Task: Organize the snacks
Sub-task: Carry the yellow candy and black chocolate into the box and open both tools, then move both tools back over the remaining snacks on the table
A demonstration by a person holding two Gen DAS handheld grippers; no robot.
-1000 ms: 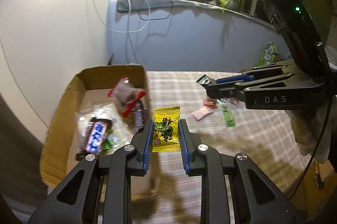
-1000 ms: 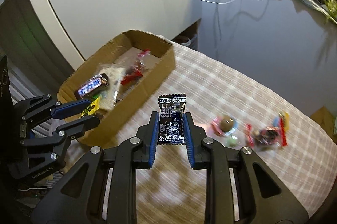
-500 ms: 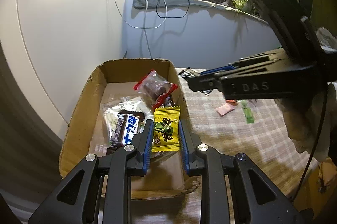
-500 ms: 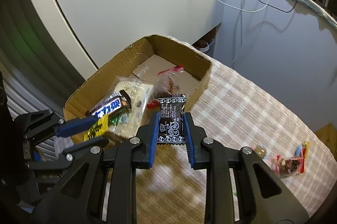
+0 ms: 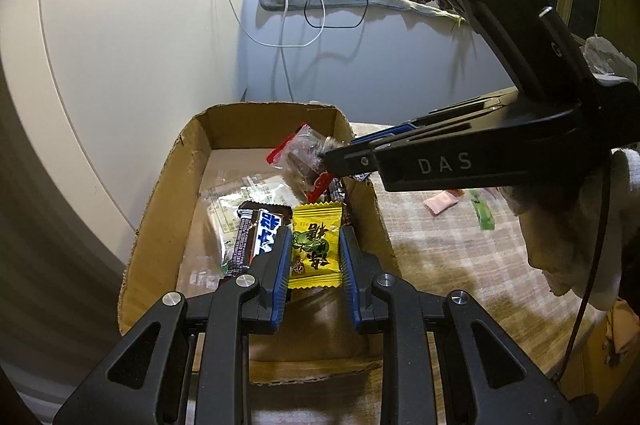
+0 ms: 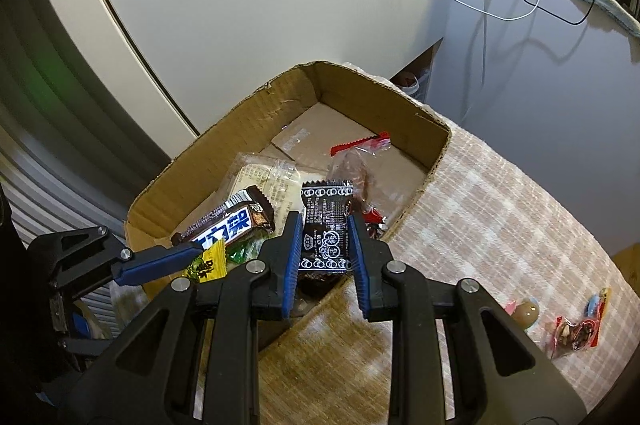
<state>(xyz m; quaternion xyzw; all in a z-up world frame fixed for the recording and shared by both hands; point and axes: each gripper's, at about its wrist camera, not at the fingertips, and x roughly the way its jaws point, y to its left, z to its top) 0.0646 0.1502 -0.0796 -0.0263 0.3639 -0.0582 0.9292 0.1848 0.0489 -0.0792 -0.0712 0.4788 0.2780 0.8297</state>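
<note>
Snacks are collecting in the cardboard box (image 5: 168,209), and you are partway through the job.

From the left wrist view, you are holding the left tongs (image 5: 312,253) pressed shut on a yellow candy packet (image 5: 316,245), which is hanging over the near end of the box. Inside are lying a blue-and-white chocolate bar (image 5: 260,233), a clear-wrapped biscuit pack (image 5: 244,197) and a red-edged clear pouch (image 5: 304,157). The right tongs (image 5: 348,161) are reaching in from the right, over the box's right wall. Out on the checked surface (image 5: 440,249) a pink sweet (image 5: 440,203) and a green sweet (image 5: 484,213) are waiting well apart from the box.

From the right wrist view, you are pinching a black printed sachet (image 6: 326,233) in the right tongs (image 6: 324,245), closed on its sides, and it is hovering above the box's near wall, over the snacks already inside. The left tongs (image 6: 192,259) are showing at the lower left with the yellow packet in their tip, just beside the chocolate bar. On the surface to the far right, a round foil-wrapped sweet (image 6: 526,311) and a red-wrapped sweet (image 6: 576,333) are lying unsorted.

As a judgement: several items are boxed, two are about to be dropped in, and at least four loose pieces are left to fetch.
</note>
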